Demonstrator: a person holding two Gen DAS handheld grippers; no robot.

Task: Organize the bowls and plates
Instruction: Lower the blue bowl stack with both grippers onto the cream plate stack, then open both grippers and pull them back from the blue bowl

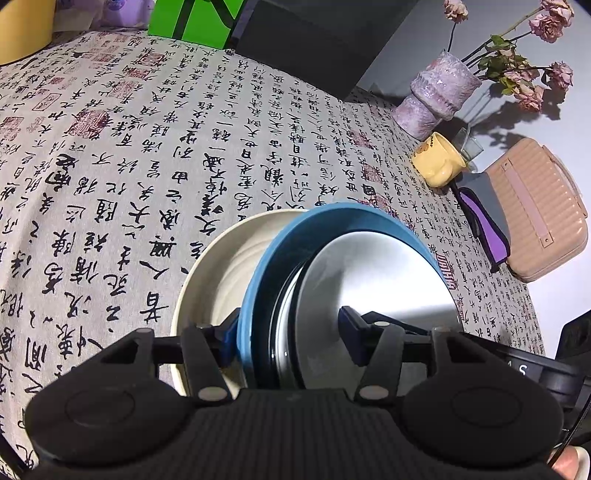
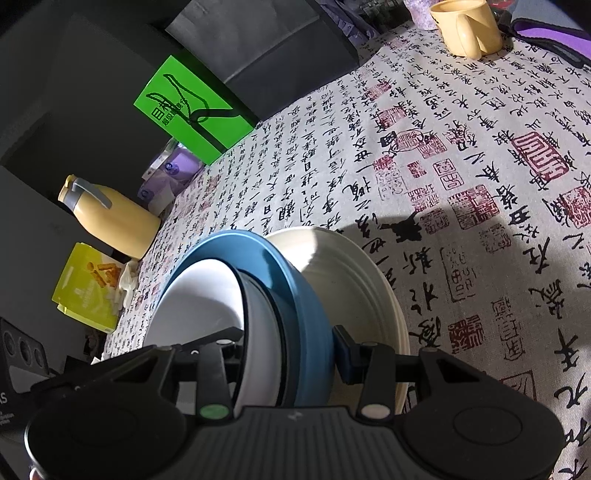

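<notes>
Bowls and plates sit nested right in front of both my grippers; a blue bowl (image 1: 258, 280) holds a white bowl (image 1: 376, 273) with a dark rim showing between them, and this nest rests tilted inside a cream plate (image 1: 207, 273) on the patterned tablecloth (image 1: 147, 166). My left gripper (image 1: 290, 332) has its jaws about half open and closed across the nest; 1 pad presses the blue bowl's outer wall and the other lies inside the white bowl. From the other side my right gripper (image 2: 291, 350) does the same, jaws a little narrower; its right pad is against the blue wall, and its left finger reaches into the white bowl, though I cannot tell exactly where that pad touches. So 2 grips hold the same stack, which leans up off the cream plate rather than lying flat in it.

Farther out in the left view I see a yellow mug (image 1: 439, 162) on its side, near a purple-and-grey cloth (image 1: 484, 225) and a ribbed pink case (image 1: 539, 214); behind the mug stands a mottled lilac vase (image 1: 436, 96) with dried roses (image 1: 546, 22). At the far edge are a green box (image 1: 195, 18) and a dark box (image 1: 314, 40). In the right view, a yellow thermos jug (image 2: 110, 218) and a yellow snack packet (image 2: 88, 288) sit at the cloth's left edge.
</notes>
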